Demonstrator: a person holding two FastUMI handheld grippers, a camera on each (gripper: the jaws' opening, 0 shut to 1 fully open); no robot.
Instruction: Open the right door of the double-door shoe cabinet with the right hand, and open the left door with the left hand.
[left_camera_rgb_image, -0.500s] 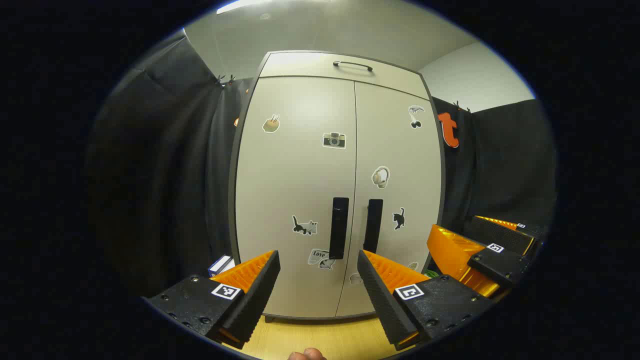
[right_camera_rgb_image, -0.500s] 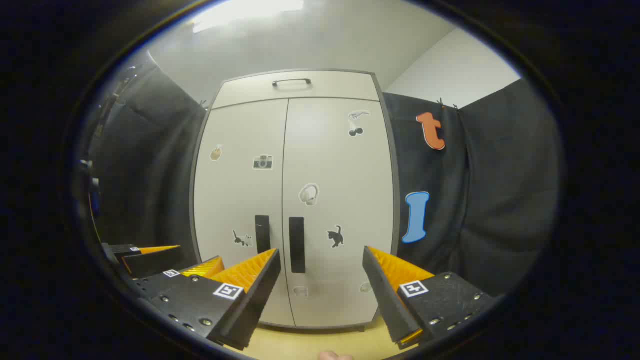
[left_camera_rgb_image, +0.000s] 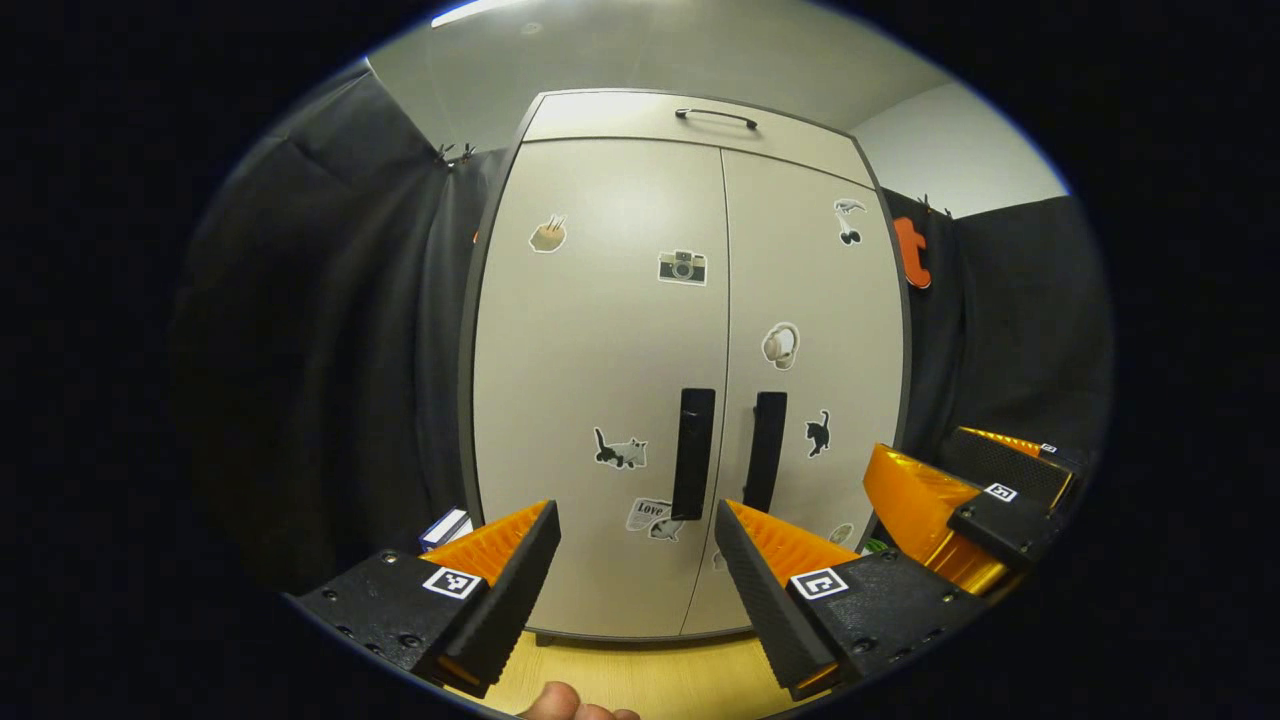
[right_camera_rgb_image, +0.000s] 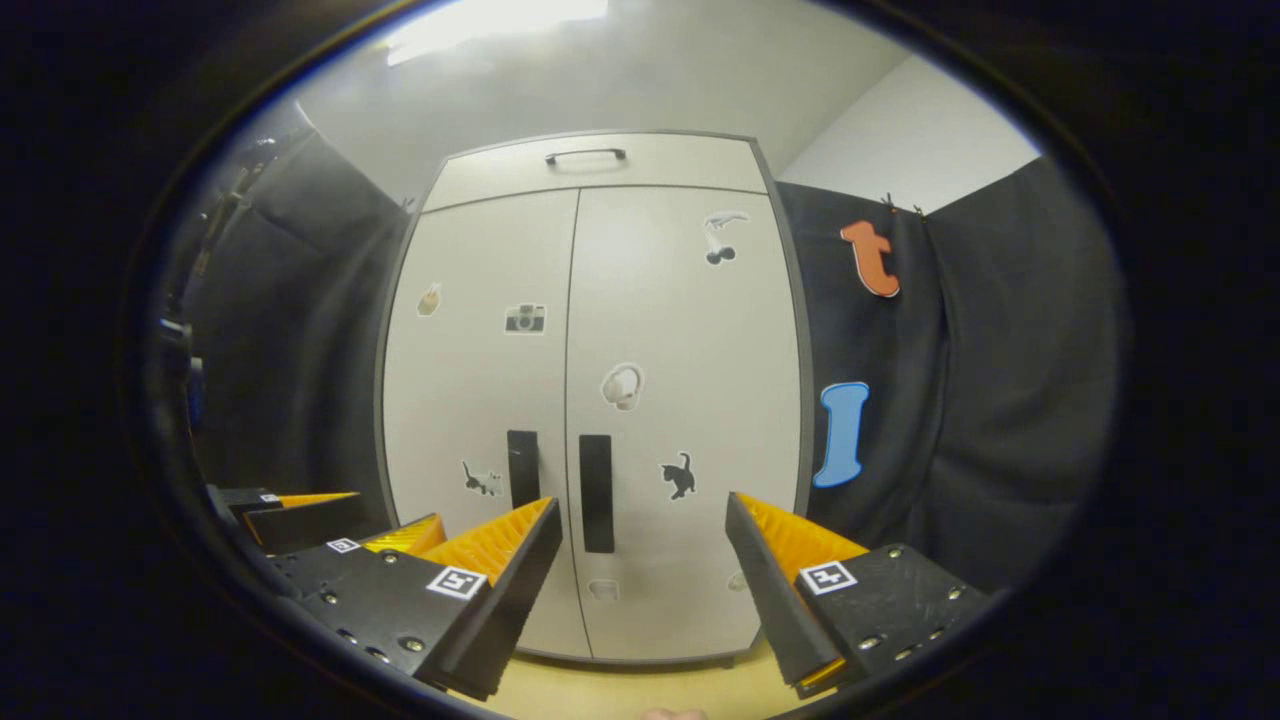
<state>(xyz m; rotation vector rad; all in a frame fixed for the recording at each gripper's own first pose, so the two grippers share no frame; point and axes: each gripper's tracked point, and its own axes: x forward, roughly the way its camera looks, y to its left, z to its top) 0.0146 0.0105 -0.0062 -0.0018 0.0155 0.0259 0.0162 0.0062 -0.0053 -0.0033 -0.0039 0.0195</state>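
Both grippers have edged closer to the cabinet (left_camera_rgb_image: 690, 380) over the past half second — it looms a little larger in each view, and in the left gripper view it has slid slightly right and upward. Its two doors remain closed, meeting at a straight centre seam. The left door (left_camera_rgb_image: 600, 380) and right door (left_camera_rgb_image: 810, 330) each carry a black vertical handle beside that seam: the left handle (left_camera_rgb_image: 693, 453) and the right handle (left_camera_rgb_image: 768, 450) stand side by side, untouched.

The left gripper (left_camera_rgb_image: 637, 520) hangs in front of the cabinet with its fingers spread wide and nothing between them; the left handle shows in the gap above them. The right gripper (right_camera_rgb_image: 640, 515) is likewise spread and empty, short of the doors, with the right handle (right_camera_rgb_image: 596, 492) just inside its left finger. In the left gripper view the right gripper (left_camera_rgb_image: 960, 500) appears at the far right — a thumb tip (left_camera_rgb_image: 565, 703) now shows more fully at the bottom edge. The cabinet stands on a pale wood floor (left_camera_rgb_image: 640, 670).
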